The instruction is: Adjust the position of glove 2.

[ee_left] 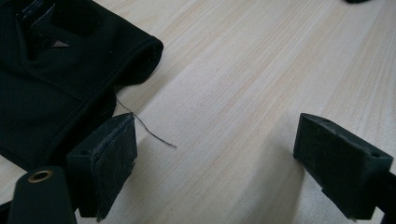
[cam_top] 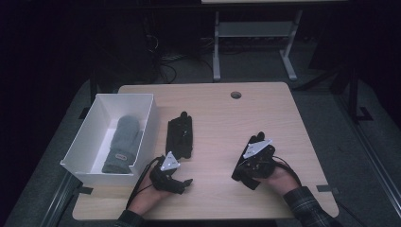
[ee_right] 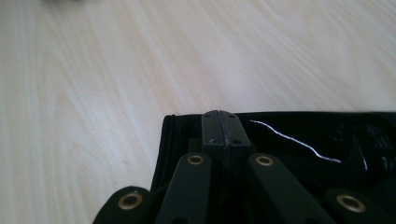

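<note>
Right hand-held gripper point(cam_top: 257, 140) clamped shut on black glove point(ee_right: 299, 140); thin grip, glove may be dropped; left hand-held gripper point(cam_top: 187, 182) wide open, empty, second black glove point(ee_left: 56, 84) just beside it may be snagged

This looks like a lab or test room set up for recording. A light wooden table with rounded corners and a cable hole point(cam_top: 236, 95) near its far edge stands on grey carpet point(cam_top: 331, 118). Beyond it, loose black cables point(cam_top: 163, 66) lie on the floor beside the pale metal legs of a second desk point(cam_top: 216, 47), and the surroundings are dark.
</note>
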A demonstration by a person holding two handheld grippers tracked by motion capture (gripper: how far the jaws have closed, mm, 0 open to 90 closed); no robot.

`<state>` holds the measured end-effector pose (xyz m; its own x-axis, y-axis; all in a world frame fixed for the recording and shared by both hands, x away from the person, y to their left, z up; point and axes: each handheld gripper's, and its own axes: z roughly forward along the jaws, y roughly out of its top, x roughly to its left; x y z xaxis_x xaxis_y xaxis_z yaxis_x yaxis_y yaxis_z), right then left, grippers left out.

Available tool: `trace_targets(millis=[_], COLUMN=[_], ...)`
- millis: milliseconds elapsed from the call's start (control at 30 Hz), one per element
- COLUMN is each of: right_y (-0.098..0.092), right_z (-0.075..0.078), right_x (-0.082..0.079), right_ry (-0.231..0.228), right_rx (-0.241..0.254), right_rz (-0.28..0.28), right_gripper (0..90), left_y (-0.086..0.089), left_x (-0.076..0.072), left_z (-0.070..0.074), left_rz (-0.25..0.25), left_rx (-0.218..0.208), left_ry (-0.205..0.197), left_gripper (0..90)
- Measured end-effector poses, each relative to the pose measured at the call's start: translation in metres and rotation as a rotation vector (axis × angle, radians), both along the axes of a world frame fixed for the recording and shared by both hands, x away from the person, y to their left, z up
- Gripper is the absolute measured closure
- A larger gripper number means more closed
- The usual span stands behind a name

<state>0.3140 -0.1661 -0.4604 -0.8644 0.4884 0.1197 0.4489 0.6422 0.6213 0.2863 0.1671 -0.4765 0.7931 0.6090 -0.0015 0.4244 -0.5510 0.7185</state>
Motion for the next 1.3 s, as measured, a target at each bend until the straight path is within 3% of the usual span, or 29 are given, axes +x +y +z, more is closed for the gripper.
trace_targets(millis=[100,200,233,300,400,433,467,633,733,800,833,900,1100,1200,1300], right_y=[0.010,0.018,0.019,0.016,0.000,0.000,-0.017,-0.058,-0.084,-0.094,-0.107,-0.116,-0.126,-0.127,-0.128], right_z=[0.000,0.000,0.001,0.004,0.011,0.011,0.015,0.014,0.007,0.004,-0.002,-0.007,-0.018,-0.019,-0.021], right_x=[-0.005,-0.008,-0.009,-0.010,-0.005,-0.005,-0.001,0.007,0.013,0.015,0.018,0.022,0.027,0.027,0.027], right_ry=[0.011,-0.006,-0.012,-0.016,-0.052,-0.052,-0.089,-0.167,-0.158,-0.141,-0.141,-0.119,-0.124,-0.133,-0.139], right_rx=[0.010,-0.002,-0.006,0.030,0.086,0.086,0.105,0.092,0.077,0.078,0.053,0.053,0.011,0.010,0.019], right_rz=[0.031,0.082,0.085,0.069,-0.005,-0.005,-0.081,-0.258,-0.362,-0.393,-0.443,-0.468,-0.514,-0.516,-0.516], right_gripper=[90.0,90.0,90.0,90.0,77.8,77.8,65.3,44.6,33.3,30.3,26.5,23.7,16.8,14.8,13.4], left_y=[0.000,0.000,0.000,0.000,0.000,0.000,0.000,-0.001,-0.002,-0.004,-0.006,-0.007,-0.011,-0.012,-0.013], left_x=[0.000,0.000,0.000,0.000,0.000,0.000,0.000,0.000,0.000,0.001,0.002,0.003,0.015,0.024,0.034], left_z=[0.000,0.000,0.000,0.000,0.000,0.000,0.000,0.000,0.000,0.002,0.003,0.005,0.022,0.028,0.034], left_rz=[0.000,0.001,0.002,0.009,0.013,0.013,0.014,0.022,0.029,0.034,0.034,0.042,0.060,0.082,0.083], left_rx=[0.000,0.000,0.000,0.000,-0.001,-0.001,-0.002,0.001,0.003,0.012,0.019,0.009,-0.039,-0.045,-0.038], left_ry=[0.000,0.000,0.000,0.001,0.001,0.001,-0.001,0.001,0.003,0.014,0.020,0.028,-0.001,-0.007,-0.018], left_gripper=[12.8,12.9,12.9,13.0,13.0,13.0,13.0,12.9,12.9,13.0,13.5,13.5,17.1,25.5,41.3])
